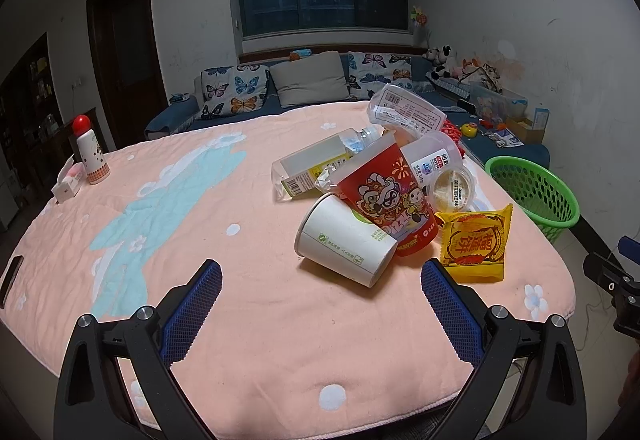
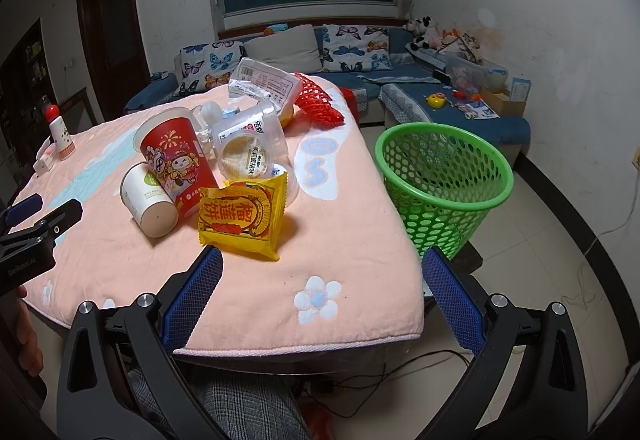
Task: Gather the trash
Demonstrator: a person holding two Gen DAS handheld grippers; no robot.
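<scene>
Counts from both views: 2 paper cups centre frame, one red printed cup (image 1: 384, 199) and one white cup (image 1: 344, 240) on its side. 1 yellow snack packet (image 1: 474, 244) right of them. 1 small round lidded tub (image 1: 452, 187). 1 clear plastic jar (image 2: 250, 127). 1 clear plastic bottle (image 1: 320, 159) lying flat. 1 clear printed bag (image 1: 408, 111) at the back. 1 red mesh piece (image 2: 320, 99). 1 green basket (image 2: 444, 179), right side. 1 red-capped bottle (image 1: 91, 151) at left. 2 claws.

Each hand-held gripper (image 1: 321, 278) — black frame, silver screws, blue mesh-textured pads (image 2: 194, 296).
</scene>
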